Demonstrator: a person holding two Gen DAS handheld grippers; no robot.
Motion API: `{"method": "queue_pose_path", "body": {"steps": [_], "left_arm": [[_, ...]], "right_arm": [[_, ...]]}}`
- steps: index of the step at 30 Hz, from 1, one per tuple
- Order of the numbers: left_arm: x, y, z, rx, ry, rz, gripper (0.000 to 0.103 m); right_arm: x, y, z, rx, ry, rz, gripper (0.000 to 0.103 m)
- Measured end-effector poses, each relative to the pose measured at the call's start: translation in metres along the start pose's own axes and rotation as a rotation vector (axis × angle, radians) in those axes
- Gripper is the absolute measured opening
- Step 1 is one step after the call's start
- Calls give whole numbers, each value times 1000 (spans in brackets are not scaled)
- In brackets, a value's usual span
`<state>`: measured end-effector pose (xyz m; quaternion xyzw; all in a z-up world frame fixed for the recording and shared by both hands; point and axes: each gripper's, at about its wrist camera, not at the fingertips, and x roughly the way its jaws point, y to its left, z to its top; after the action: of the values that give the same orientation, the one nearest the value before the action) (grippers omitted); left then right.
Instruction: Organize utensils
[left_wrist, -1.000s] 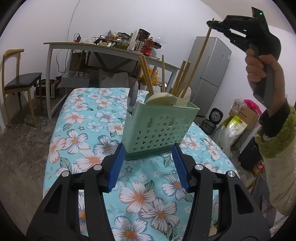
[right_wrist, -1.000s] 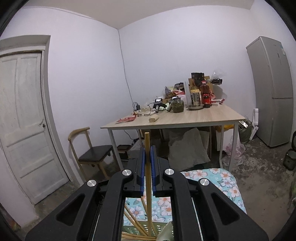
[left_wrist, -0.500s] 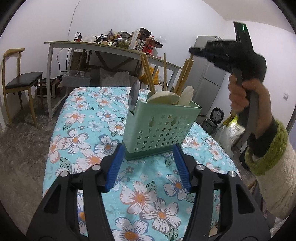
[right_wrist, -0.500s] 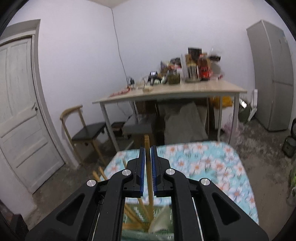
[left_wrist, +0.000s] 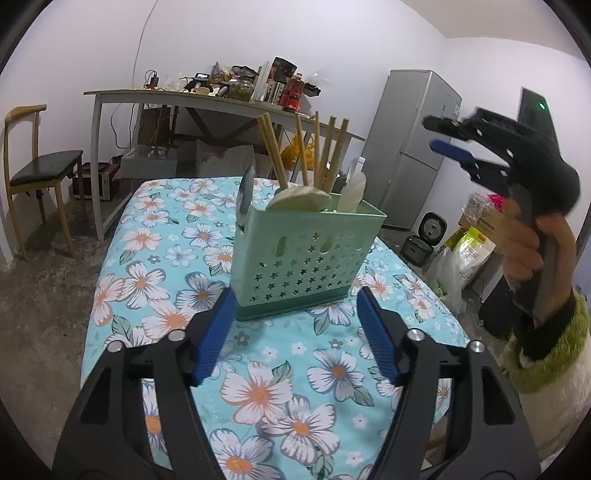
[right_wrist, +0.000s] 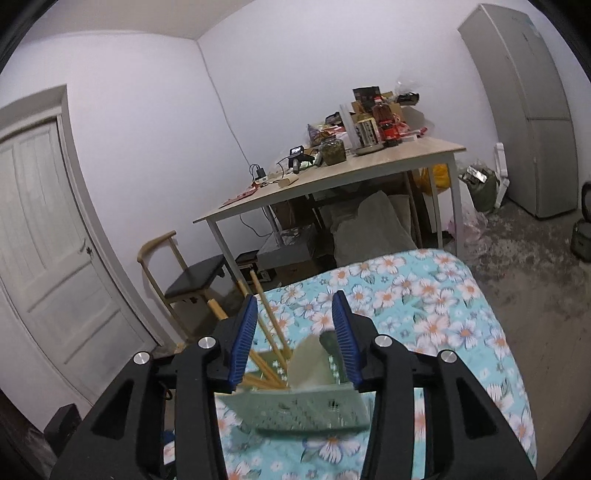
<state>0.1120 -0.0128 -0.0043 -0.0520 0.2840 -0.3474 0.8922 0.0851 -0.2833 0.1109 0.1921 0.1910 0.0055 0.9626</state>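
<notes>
A green utensil holder (left_wrist: 306, 258), its front wall pierced with star-shaped holes, stood upright on the flowered tablecloth (left_wrist: 258, 391) near the middle of the table. Wooden chopsticks (left_wrist: 317, 155) leaned upright inside it, beside pale spoons (left_wrist: 299, 199) and a metal spoon (left_wrist: 244, 199) at its left end. The left gripper (left_wrist: 295, 325) sat low before the holder, fingers spread wider than its base and touching nothing, having just been opening. The right gripper (right_wrist: 293, 332), held in a hand (left_wrist: 532, 243) with a green fuzzy cuff, hovered above the holder; its fingers had just parted, and the chopsticks stood free between them. No writing was legible on the holder; labels on the far desk (right_wrist: 369, 170) were too small to read.
</notes>
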Motion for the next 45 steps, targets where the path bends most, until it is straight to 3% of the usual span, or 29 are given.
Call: {"method": "queue_pose_path", "body": {"steps": [4,8,12,14,16,18,21,30,38,45], "left_arm": [[-2,-8,1,-17,-4,32,81],[-3,-15,2,-30,0,112,90],[-2,-23,4,-40,15,192,94],[1,-29,4,-47,33,282,95],[3,-34,4,-48,37,325,95],[3,-37,2,-42,36,347,95],[6,-46,2,-3,43,448,95],[6,-62,3,43,64,570,95],[4,-67,-3,-69,67,563,95],[11,-71,-6,-27,104,604,95]], "right_arm": [[-20,-4,-24,5,32,-19,57],[-34,-6,-58,-30,93,-83,70],[-44,-6,-83,-82,143,-170,85],[-48,-7,-96,-113,162,-217,91],[-52,-7,-103,-142,179,-251,96],[-55,-7,-107,-169,186,-287,97],[-59,-8,-111,-216,194,-331,97],[-66,-10,-120,-303,218,-372,97],[-72,-16,-120,-279,190,-394,97],[-72,-20,-118,-270,191,-388,97]]}}
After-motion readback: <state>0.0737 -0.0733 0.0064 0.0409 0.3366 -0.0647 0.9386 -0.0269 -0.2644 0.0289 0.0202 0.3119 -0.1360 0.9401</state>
